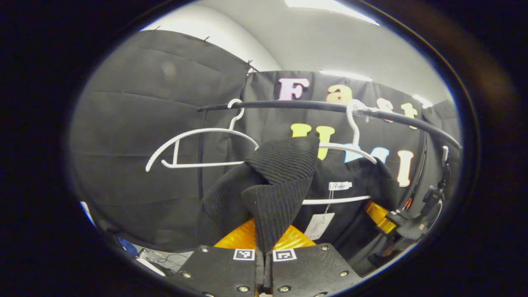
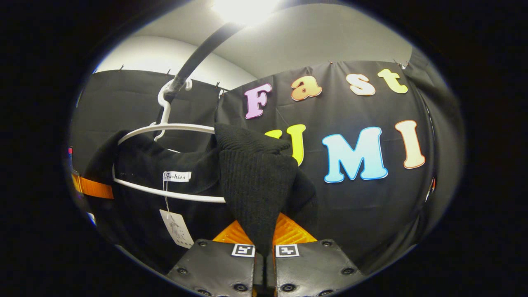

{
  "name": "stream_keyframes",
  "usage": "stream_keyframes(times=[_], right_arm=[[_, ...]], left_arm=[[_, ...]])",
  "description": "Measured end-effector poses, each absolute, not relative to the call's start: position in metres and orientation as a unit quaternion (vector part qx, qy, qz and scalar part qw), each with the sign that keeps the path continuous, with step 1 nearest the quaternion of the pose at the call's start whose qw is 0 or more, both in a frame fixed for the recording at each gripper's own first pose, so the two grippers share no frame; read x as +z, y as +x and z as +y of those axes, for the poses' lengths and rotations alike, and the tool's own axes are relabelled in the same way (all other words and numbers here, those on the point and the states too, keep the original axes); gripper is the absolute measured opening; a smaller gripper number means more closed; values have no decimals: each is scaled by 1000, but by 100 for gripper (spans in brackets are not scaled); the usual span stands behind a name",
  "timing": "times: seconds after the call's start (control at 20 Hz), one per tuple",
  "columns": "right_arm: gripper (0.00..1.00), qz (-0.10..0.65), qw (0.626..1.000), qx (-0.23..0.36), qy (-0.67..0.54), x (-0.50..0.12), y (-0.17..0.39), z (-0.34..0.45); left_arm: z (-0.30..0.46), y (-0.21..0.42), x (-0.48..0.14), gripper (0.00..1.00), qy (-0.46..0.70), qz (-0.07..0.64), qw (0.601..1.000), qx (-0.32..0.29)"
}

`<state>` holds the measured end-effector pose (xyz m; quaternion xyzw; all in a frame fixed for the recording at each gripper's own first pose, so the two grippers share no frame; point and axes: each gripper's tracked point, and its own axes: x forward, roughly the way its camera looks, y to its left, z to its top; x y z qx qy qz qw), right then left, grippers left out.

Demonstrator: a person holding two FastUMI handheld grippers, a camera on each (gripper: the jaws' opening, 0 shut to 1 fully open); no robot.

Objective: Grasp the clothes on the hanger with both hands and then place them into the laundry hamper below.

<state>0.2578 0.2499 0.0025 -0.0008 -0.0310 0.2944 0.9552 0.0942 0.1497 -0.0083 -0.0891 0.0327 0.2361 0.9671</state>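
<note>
Both fingers pinching black sweater (image 1: 280, 181): left gripper (image 1: 264, 241), right gripper (image 2: 264, 233). Sweater may snag on white hanger (image 2: 165, 128); uneven pull tips it off rail (image 1: 288, 105).

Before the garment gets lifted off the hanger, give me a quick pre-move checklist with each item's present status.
1. Left gripper shut on the black sweater: ok, knit pinched between its fingers.
2. Right gripper shut on the sweater: ok, a fold clamped.
3. Sweater off the white hanger: not ok, it still drapes over it.
4. Hanger hooked on the rail: ok.
5. Empty hanger clear of the sweater: cannot tell.
6. Hamper position below: cannot tell.
</note>
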Motion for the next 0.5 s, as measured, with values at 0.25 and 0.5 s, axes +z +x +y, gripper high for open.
stream_keyframes(times=[0.25, 0.5], right_arm=[[1, -53, 961, 270, -23, 13, 261, 238], [5, -83, 967, 234, -49, 26, 268, 217]], left_arm=[[162, 79, 9, 0, -95, 14, 968, 233], [186, 72, 22, 1, -85, 2, 968, 237]])
